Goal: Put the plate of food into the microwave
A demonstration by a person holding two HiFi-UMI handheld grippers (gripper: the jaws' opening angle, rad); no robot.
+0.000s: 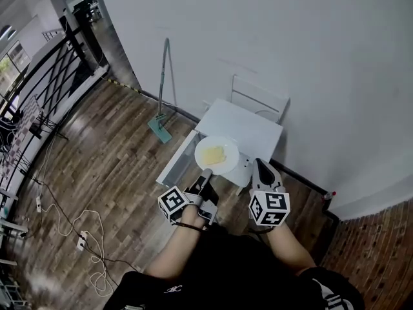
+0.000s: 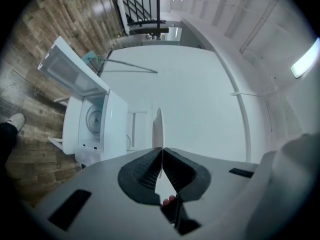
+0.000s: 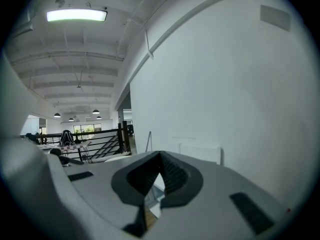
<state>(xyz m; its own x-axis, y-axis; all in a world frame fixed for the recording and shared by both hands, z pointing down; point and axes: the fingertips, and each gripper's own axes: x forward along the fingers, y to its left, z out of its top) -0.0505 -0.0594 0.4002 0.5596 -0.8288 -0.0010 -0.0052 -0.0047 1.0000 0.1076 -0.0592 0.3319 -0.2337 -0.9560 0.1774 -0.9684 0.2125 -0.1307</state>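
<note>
Left gripper (image 1: 206,173): clamped on plate (image 1: 230,162) rim, held before microwave (image 1: 248,129).
Right gripper (image 1: 259,165): jaws pressed together, nothing gripped.
Microwave door (image 2: 70,69): swung open.

wooden floor (image 1: 116,166), cables (image 1: 64,218) and power strip (image 1: 82,240) lying on it

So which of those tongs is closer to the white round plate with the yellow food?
Left. The left tongs are clamped on the white round plate's near rim; the right tongs are shut, empty, just off its right side.
</note>
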